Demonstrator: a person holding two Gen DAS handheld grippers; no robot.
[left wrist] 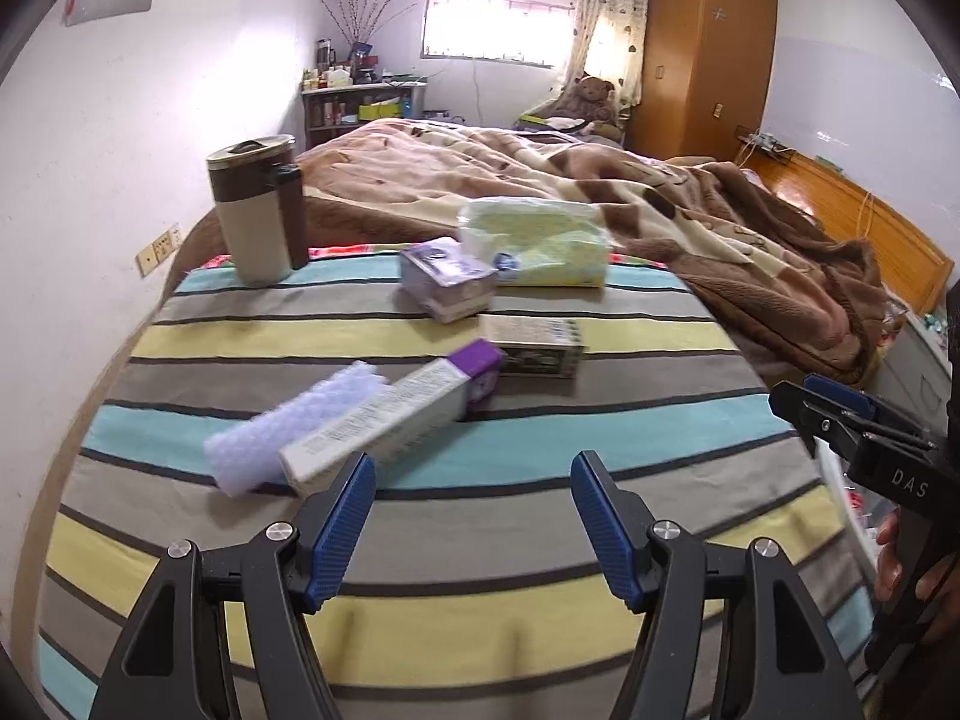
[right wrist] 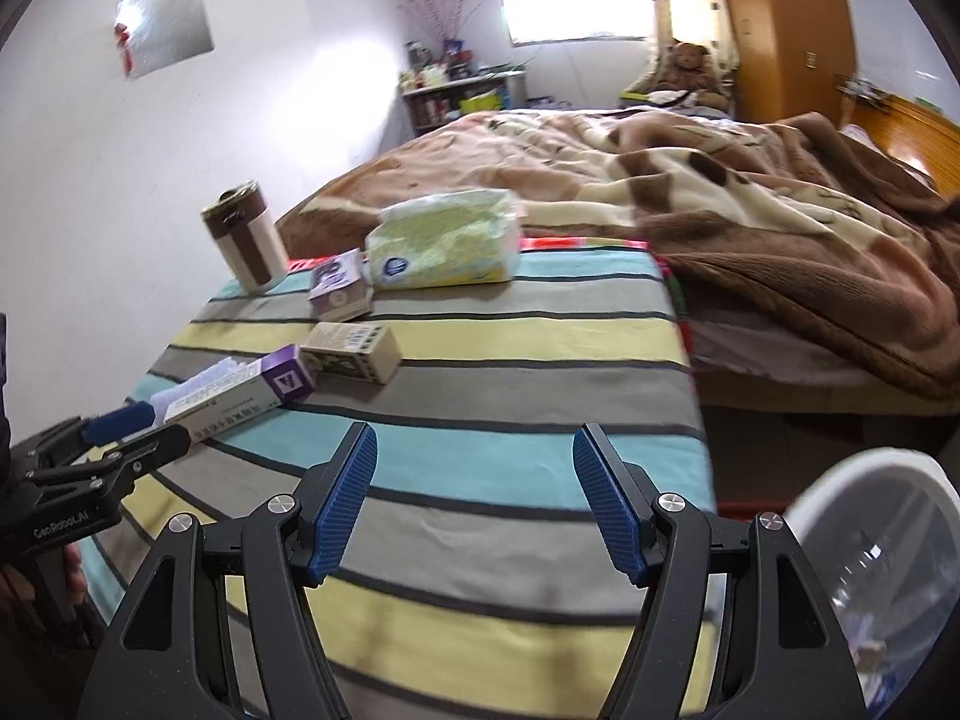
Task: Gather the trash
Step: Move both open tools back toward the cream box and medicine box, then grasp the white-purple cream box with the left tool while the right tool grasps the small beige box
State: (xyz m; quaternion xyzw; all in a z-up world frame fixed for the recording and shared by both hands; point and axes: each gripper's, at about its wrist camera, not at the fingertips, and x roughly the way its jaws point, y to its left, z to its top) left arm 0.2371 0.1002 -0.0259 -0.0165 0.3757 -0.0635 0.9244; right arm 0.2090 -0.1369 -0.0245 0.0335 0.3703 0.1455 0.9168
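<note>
On the striped sheet (left wrist: 480, 546) lie a long white and purple carton (left wrist: 390, 414) (right wrist: 240, 393), a piece of bubble wrap (left wrist: 282, 426) under it, a beige and dark box (left wrist: 537, 345) (right wrist: 354, 351), a small purple box (left wrist: 447, 279) (right wrist: 339, 285) and a pale green tissue pack (left wrist: 534, 243) (right wrist: 447, 240). My left gripper (left wrist: 474, 471) hovers open and empty just in front of the long carton. My right gripper (right wrist: 474, 441) is open and empty over the sheet, right of those items. A white bin (right wrist: 882, 576) stands at the lower right.
A beige and brown lidded mug (left wrist: 258, 213) (right wrist: 243, 237) stands at the sheet's far left. A brown blanket (left wrist: 600, 180) (right wrist: 720, 192) covers the bed beyond. A wall runs along the left; a wooden wardrobe (left wrist: 702, 48) and headboard stand at the right.
</note>
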